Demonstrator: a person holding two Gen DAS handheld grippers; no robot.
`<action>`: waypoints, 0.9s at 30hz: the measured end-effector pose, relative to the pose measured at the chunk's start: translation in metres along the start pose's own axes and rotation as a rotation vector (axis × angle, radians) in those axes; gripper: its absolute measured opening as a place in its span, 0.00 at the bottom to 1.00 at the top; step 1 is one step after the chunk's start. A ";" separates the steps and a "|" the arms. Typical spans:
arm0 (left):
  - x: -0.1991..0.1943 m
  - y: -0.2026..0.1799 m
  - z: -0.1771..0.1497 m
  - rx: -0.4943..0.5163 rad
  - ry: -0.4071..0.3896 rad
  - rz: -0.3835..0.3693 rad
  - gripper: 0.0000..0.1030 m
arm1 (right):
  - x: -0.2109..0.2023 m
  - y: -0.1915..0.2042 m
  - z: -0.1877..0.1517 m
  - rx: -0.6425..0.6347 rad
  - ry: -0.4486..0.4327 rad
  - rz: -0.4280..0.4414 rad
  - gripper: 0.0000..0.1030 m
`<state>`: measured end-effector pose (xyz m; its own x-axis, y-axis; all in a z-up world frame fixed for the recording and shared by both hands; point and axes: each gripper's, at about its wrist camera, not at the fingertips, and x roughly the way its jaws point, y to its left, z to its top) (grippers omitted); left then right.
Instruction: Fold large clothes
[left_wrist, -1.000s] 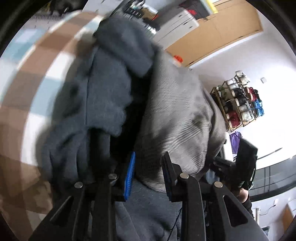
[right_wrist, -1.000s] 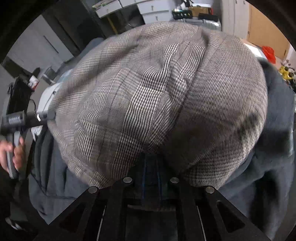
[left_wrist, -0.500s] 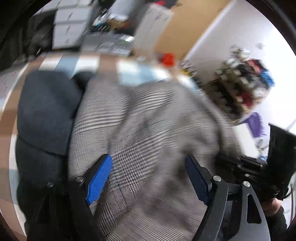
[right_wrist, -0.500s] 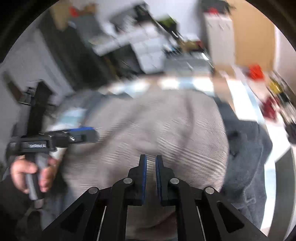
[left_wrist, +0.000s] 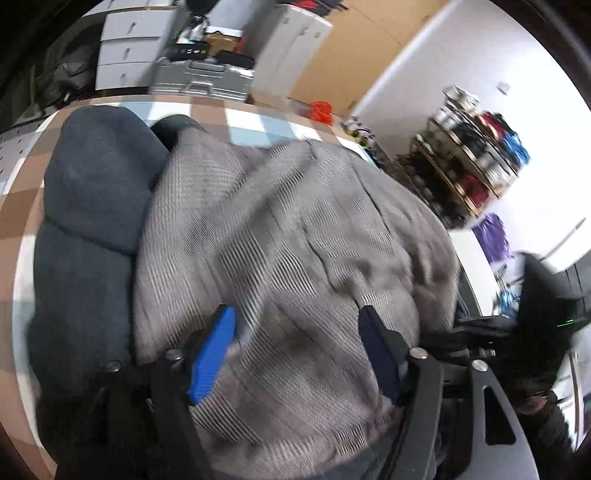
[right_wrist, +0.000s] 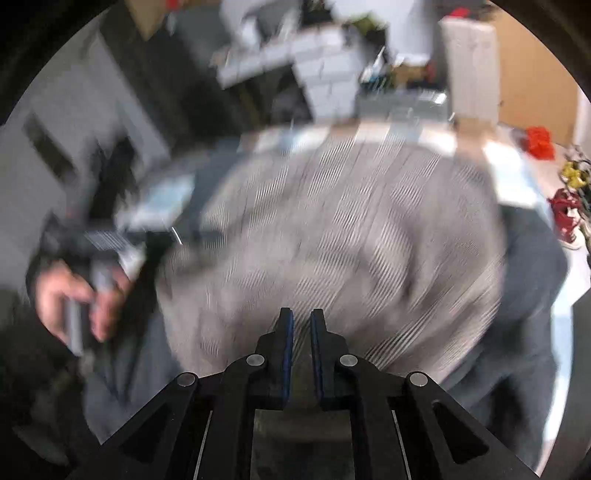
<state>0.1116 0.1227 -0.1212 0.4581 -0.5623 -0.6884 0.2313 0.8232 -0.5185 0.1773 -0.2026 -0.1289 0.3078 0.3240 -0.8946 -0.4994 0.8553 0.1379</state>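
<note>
With the checked garment (left_wrist: 280, 236) released onto the dark garment (left_wrist: 92, 206) on the surface (left_wrist: 14, 221), the left gripper (left_wrist: 295, 354) is closing empty, while the right gripper (right_wrist: 301, 332), though blurred, appears pressed together and empty.

Garment: grey checked coat (left_wrist: 295, 236) lies bunched over the middle of the table; its dark grey lining (left_wrist: 92, 206) spreads toward the table's left edge
Table: brown, white and pale blue checked cloth (left_wrist: 22, 206) shows along the left and far edges
Left gripper: left gripper (left_wrist: 295, 328) hangs over the coat's near part; blue pads (left_wrist: 210, 354) apart, jaws closing, only fabric below them
Background: silver case (left_wrist: 199, 81) beyond the far edge; cluttered shelf (left_wrist: 476, 155) at right
</note>
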 end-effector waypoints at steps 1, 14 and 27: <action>0.008 0.006 -0.006 -0.012 0.040 0.020 0.66 | 0.012 -0.004 -0.010 0.018 0.049 0.000 0.09; 0.007 0.045 -0.023 -0.032 0.124 -0.021 0.65 | -0.026 -0.037 -0.025 0.162 -0.115 0.007 0.08; -0.090 0.043 -0.052 -0.028 0.014 -0.006 0.81 | -0.148 -0.036 -0.086 0.238 -0.424 0.176 0.79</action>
<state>0.0355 0.2047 -0.1075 0.4450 -0.5685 -0.6920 0.2096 0.8174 -0.5366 0.0803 -0.3163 -0.0384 0.5618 0.5644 -0.6048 -0.3899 0.8255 0.4081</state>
